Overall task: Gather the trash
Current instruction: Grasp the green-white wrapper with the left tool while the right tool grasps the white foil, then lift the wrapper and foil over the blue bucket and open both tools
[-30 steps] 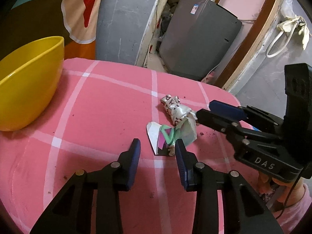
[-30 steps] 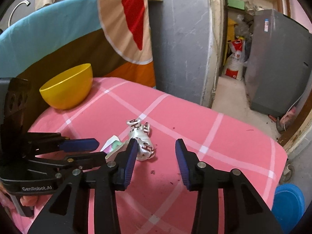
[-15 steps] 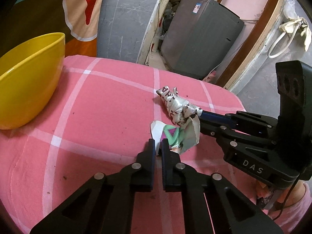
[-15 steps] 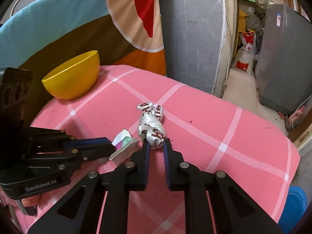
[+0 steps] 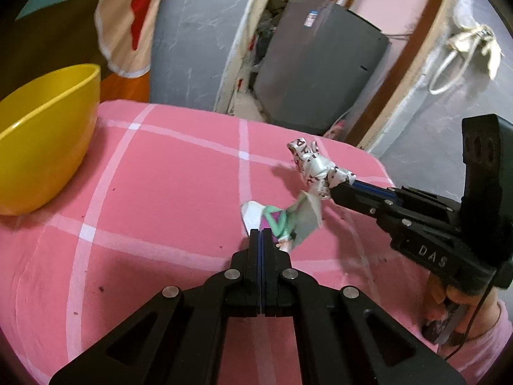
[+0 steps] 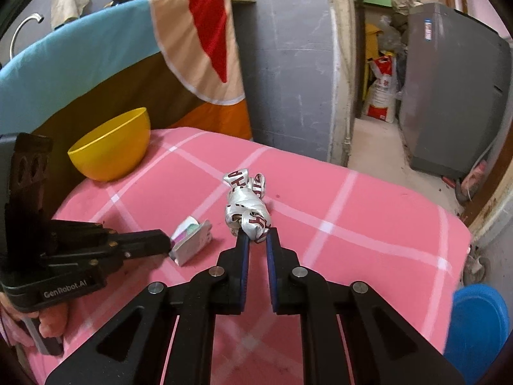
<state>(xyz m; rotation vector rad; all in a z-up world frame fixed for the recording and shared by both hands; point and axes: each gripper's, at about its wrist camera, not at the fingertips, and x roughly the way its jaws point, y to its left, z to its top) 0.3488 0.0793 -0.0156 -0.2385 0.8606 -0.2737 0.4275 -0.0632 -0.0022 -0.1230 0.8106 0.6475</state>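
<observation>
A crumpled silver wrapper with dark red letters [image 6: 245, 207] hangs just above the pink checked tablecloth [image 6: 352, 205], pinched at its near end by my right gripper [image 6: 255, 240]. From the left wrist view the same silver wrapper [image 5: 315, 168] sticks out of the right gripper [image 5: 335, 191]. A folded white, green and pink wrapper [image 5: 282, 221] is lifted off the cloth, with my left gripper [image 5: 260, 234] shut on its near edge. In the right wrist view this folded wrapper [image 6: 190, 237] sits at the left gripper's tip [image 6: 168, 243].
A yellow bowl [image 6: 110, 152] stands at the table's far left corner, also large at the left of the left wrist view as the yellow bowl [image 5: 41, 147]. A colourful cloth [image 6: 96, 64] hangs behind it. A blue tub [image 6: 477, 324] sits on the floor right of the table.
Both grippers went from open to shut, each on its wrapper. Both wrappers have since risen off the cloth and moved slightly apart.
</observation>
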